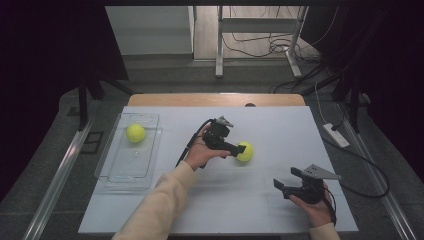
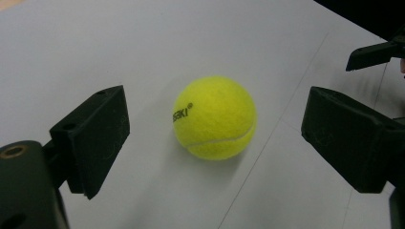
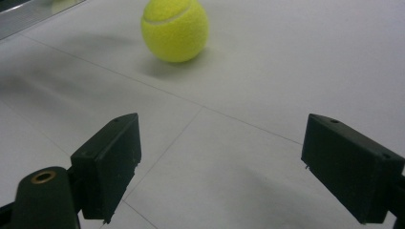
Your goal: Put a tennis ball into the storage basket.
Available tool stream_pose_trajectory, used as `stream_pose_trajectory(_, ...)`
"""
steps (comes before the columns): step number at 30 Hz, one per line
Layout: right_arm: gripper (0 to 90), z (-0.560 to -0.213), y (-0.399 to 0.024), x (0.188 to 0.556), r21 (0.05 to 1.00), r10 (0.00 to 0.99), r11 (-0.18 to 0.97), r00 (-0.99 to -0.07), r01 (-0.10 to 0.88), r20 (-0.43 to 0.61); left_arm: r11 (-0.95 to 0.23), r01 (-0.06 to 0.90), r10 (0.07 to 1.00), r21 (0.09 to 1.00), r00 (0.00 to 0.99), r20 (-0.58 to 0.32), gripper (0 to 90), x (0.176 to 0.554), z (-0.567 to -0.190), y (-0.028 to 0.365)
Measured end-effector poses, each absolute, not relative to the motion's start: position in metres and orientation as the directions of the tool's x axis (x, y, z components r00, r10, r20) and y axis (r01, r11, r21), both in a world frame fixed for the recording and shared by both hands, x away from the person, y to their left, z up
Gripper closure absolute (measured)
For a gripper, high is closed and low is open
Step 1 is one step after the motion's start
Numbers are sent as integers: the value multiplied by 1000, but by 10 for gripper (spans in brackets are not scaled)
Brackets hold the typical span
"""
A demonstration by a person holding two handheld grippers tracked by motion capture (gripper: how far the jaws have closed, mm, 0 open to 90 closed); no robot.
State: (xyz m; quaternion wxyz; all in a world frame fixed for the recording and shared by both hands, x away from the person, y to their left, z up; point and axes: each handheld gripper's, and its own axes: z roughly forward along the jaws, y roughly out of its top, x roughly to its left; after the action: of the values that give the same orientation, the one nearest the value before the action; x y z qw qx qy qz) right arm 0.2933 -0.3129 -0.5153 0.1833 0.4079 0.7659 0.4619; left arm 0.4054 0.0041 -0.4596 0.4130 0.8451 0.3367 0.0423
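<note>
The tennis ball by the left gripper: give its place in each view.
High view: tennis ball at table centre, at the left gripper.
Left gripper view: centre, between open jaws, untouched.
Right gripper view: top, left of centre.
Shared landmark: the thin line on the white table.

Overhead view; two close tong-mounted views

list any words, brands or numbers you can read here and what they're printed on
"SBKI", roughly: small dark print with a ring mark after it, on the tennis ball on the table between the left gripper's open jaws; the first letters curve out of sight, so the full brand can't be read.
Tennis ball in the clear tray: too small to read.
</note>
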Motion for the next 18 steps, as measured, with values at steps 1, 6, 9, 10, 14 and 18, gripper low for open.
stream_pose_trajectory(1,133,-515,-313,293,857,794,241,-600,456,96,-433,536,603,725,770,-209,103,406,-460,3)
stream_pose_trajectory(6,133,-515,-313,293,858,794,237,-599,457,100,-444,537,601,717,772,-207,103,408,-463,-2)
stream_pose_trajectory(9,133,-515,-313,294,857,794,236,-599,458,101,-449,541,600,711,773,-209,102,410,-465,-4)
stream_pose_trajectory(10,133,-515,-313,294,857,794,236,-599,458,101,-449,541,600,711,773,-209,102,410,-465,-4)
stream_pose_trajectory(14,133,-515,-313,294,857,795,234,-598,458,103,-461,546,601,699,772,-207,101,414,-470,-10)
stream_pose_trajectory(18,133,-515,-313,293,857,794,235,-599,458,102,-468,551,599,691,773,-210,99,416,-473,-13)
